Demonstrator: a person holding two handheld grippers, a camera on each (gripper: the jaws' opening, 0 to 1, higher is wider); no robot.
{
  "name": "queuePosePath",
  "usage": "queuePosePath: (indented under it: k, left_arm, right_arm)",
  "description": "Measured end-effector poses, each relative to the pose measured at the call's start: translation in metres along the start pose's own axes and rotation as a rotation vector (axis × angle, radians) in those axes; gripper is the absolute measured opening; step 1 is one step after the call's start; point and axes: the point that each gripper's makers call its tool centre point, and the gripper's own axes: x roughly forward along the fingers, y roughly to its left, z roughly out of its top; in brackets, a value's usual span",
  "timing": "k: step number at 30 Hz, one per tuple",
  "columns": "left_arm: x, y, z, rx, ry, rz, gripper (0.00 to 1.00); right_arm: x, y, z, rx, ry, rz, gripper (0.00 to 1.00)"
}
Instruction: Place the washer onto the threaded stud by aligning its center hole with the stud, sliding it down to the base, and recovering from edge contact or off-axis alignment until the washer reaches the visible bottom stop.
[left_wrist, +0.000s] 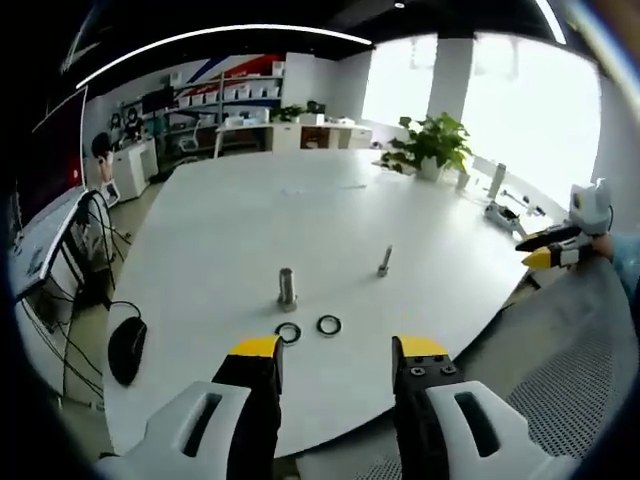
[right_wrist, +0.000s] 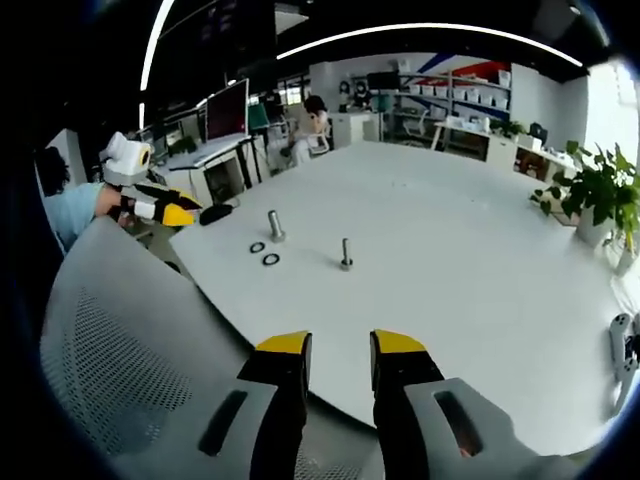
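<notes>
Hovering, open-jawed left gripper (left_wrist: 335, 362) empty, over washers (left_wrist: 288, 332) lying low-centre before threaded stud (left_wrist: 286, 286); right gripper (right_wrist: 336, 350) narrowly parted, empty. Not yet picking; next needing descent onto one washer.

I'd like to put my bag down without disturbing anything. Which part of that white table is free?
Most of the white table is bare: the wide stretch between the two studs and the potted plant. It is crowded only by the near edge, where the two washers lie by the thicker stud.
</notes>
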Motion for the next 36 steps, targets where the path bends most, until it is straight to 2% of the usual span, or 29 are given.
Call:
queuePosePath:
  k: [4,10,14,20,22,24,27,31,36]
  left_arm:
    - [0.001,0.017,0.007,-0.001,0.010,0.021,0.42]
    - [0.009,0.036,0.013,0.053,0.064,0.029,0.37]
    - [0.022,0.037,0.010,0.063,0.092,0.012,0.39]
    - [0.044,0.036,-0.003,0.136,0.173,-0.026,0.37]
    - [0.051,0.038,-0.008,0.166,0.201,-0.031,0.37]
    - [0.055,0.036,-0.012,0.238,0.231,-0.080,0.37]
    - [0.064,0.040,-0.015,0.253,0.262,-0.067,0.36]
    - [0.073,0.041,-0.015,0.258,0.284,-0.082,0.26]
    - [0.087,0.051,-0.022,0.298,0.349,-0.062,0.25]
  right_arm:
    - [0.000,-0.002,0.001,0.009,-0.006,-0.002,0.23]
    - [0.001,-0.001,0.003,0.001,-0.012,0.008,0.23]
    - [0.002,-0.001,0.003,0.009,-0.007,0.008,0.23]
    - [0.002,-0.002,0.002,0.022,-0.004,0.006,0.23]
    - [0.003,-0.003,0.002,0.026,-0.002,0.004,0.23]
    - [0.003,-0.003,0.002,0.029,-0.001,0.005,0.23]
    - [0.004,-0.003,0.002,0.033,0.004,0.005,0.23]
    - [0.004,-0.003,0.001,0.035,0.008,0.006,0.22]
    - [0.004,-0.004,0.001,0.042,0.008,0.002,0.22]
